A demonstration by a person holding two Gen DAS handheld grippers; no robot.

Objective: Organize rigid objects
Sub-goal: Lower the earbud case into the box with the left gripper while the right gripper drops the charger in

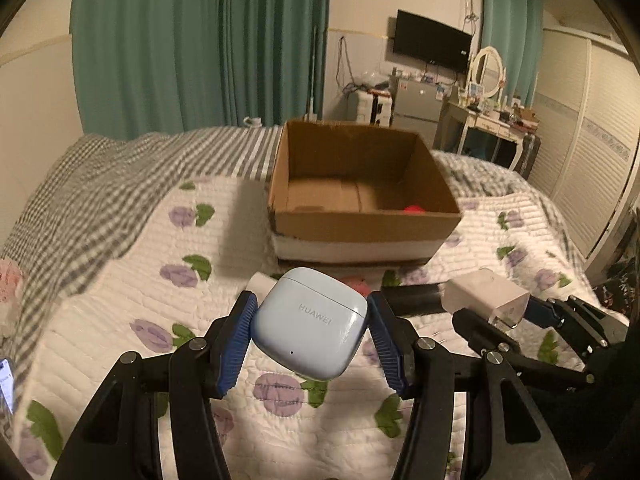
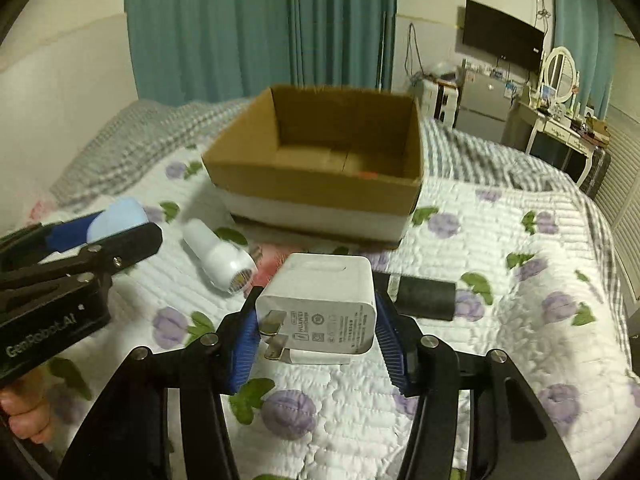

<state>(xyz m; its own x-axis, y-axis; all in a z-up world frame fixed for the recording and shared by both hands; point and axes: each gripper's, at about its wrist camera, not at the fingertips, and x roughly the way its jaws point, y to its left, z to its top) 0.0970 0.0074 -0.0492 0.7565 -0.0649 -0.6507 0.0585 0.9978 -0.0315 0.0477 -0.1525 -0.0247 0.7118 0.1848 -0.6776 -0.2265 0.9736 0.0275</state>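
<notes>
We see a flowered quilt [image 2: 500, 240] under an open cardboard box [image 2: 320, 184], which sits ahead of both grippers with something red [image 1: 414, 209] on its floor. Our right gripper [image 2: 316, 324] clamps a white charger [image 2: 320, 308] above the quilt, with a black cylinder [image 2: 426, 294] just right of it and a white tube [image 2: 218, 258] to its left. Our left gripper [image 1: 312, 324] pinches a pale blue earbud case [image 1: 310, 322].

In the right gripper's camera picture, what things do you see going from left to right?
Left gripper with blue earbud case → white mini fan → white charger in the right gripper → black cylinder.
</notes>
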